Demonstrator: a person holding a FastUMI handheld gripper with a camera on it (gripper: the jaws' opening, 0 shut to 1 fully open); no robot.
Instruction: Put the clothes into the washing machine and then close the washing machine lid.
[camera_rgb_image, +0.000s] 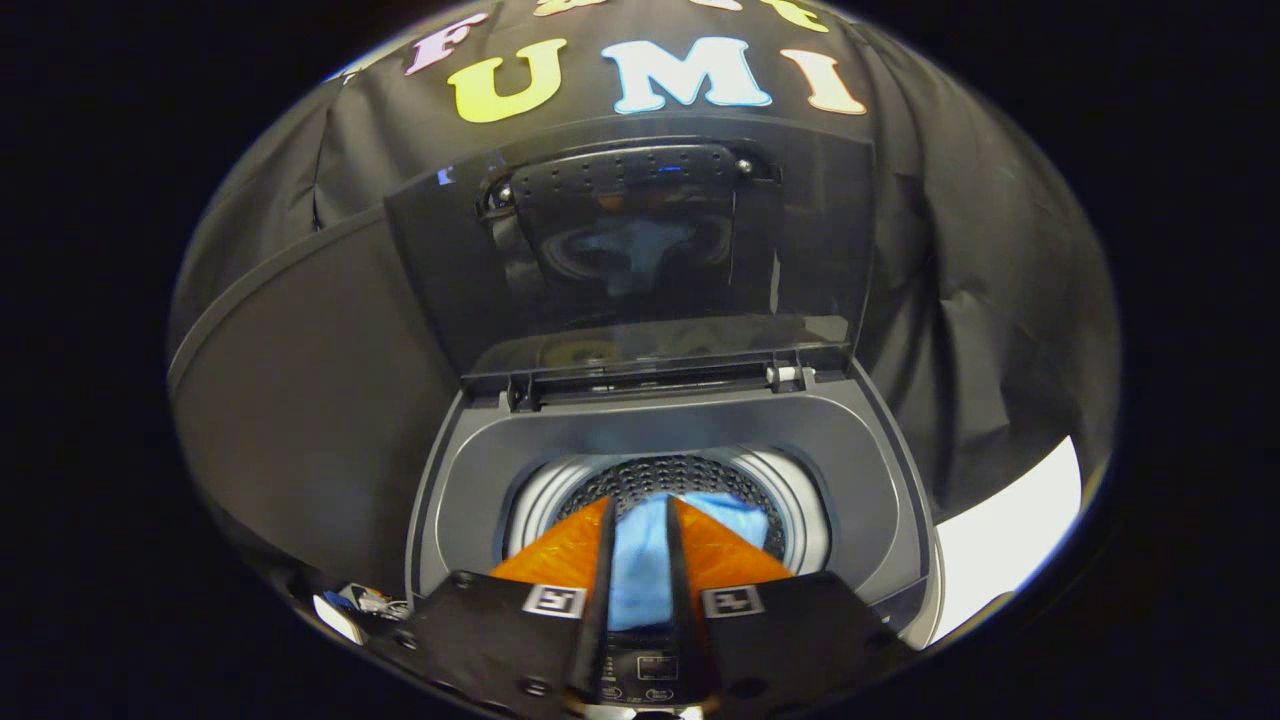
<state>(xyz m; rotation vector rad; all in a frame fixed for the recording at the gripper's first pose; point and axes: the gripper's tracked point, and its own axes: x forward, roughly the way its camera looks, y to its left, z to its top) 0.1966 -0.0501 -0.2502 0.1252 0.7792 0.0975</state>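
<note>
A grey top-loading washing machine (470, 470) stands just ahead of me, its dark see-through lid (810, 240) raised upright at the back. The perforated steel drum (690, 472) lies open below. My gripper (640, 505) hangs over the drum mouth, and its orange fingers (560, 550) stand close together. A light blue cloth (640, 570) fills the narrow gap between them. Part of that cloth spreads to the right, just beyond the right fingertip, inside the drum. Both fingers press on it.
Black booth cloth (300, 380) surrounds the machine behind and on both sides. A white surface (1010, 540) shows to the right of the machine. Some small papers or packets (355, 603) lie low beside its left front corner.
</note>
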